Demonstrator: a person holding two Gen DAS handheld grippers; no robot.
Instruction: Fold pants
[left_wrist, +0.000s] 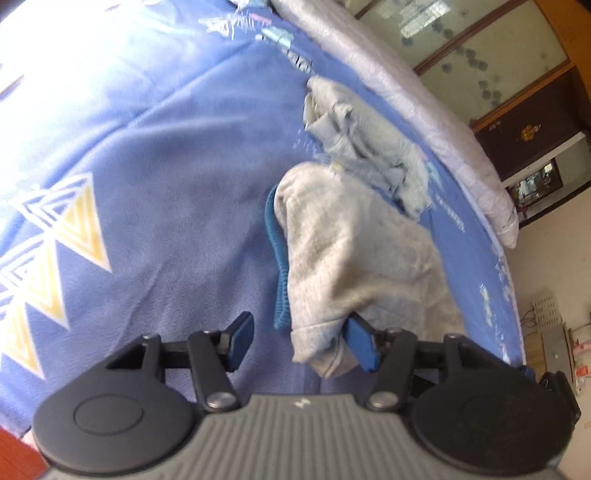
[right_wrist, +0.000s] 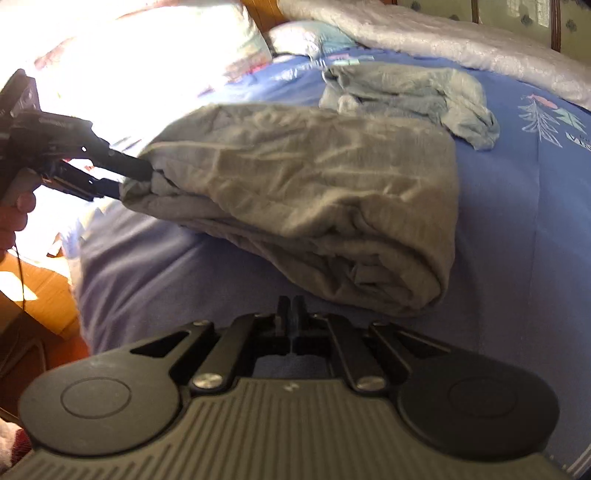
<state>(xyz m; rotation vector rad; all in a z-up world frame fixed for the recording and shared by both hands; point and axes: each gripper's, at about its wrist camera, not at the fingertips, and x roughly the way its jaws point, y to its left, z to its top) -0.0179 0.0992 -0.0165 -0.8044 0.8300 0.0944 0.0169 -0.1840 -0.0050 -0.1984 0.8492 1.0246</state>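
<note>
The pants are light grey with a teal-blue ribbed waistband. The bedsheet is periwinkle blue, printed with yellow-and-white nested triangles. A crumpled pale blue-grey garment lies near the bed's far edge, beside a lavender-grey quilt.

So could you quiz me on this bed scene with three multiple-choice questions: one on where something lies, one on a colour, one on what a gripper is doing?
1. Where is the crumpled pale blue garment?
A. beyond the grey pants
B. on the floor
C. in a gripper

2. What colour is the grey pants' waistband?
A. red
B. blue
C. yellow

3. How are the right gripper's jaws?
A. wide apart
B. shut, holding nothing
C. clamped on a pillow

Answers: 1 A, it lies on the bedspread past the pants. 2 B, a blue ribbed band shows at their edge. 3 B, its fingers meet with nothing between.
</note>
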